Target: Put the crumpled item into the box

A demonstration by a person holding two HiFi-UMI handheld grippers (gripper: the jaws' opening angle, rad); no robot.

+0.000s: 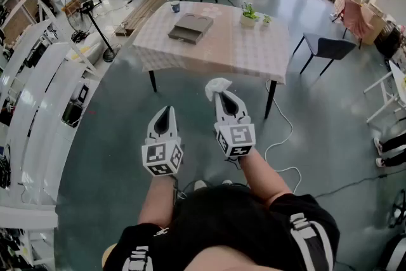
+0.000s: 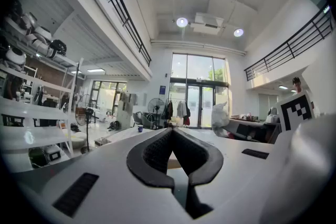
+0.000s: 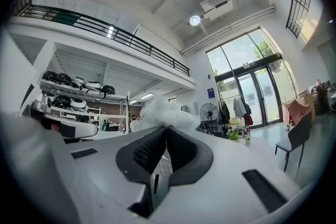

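My left gripper (image 1: 167, 110) hangs over the floor on the near side of the table (image 1: 235, 51), well short of its edge. In the left gripper view its jaws are pressed together tip to tip, with nothing between them. Just to its right, and a little closer to the table, is my right gripper (image 1: 220, 94). Its jaws are pinched on the crumpled item (image 1: 217, 85), a white wad that bunches up out of the tips. In the right gripper view the wad billows above the closed pads. The item is in the air in front of the table's near edge, not over the tabletop.

On the table's checked cloth, a blue cup (image 1: 175, 6) stands at the far left corner. The box (image 1: 190, 27), flat and grey-brown, lies a little left of the table's middle, well apart from the wad. A small potted plant (image 1: 248, 14) stands near the far edge, right of the box. A dark chair (image 1: 327, 47) is off the table's right end, and a white cable (image 1: 287, 136) loops over the floor below the near right leg.
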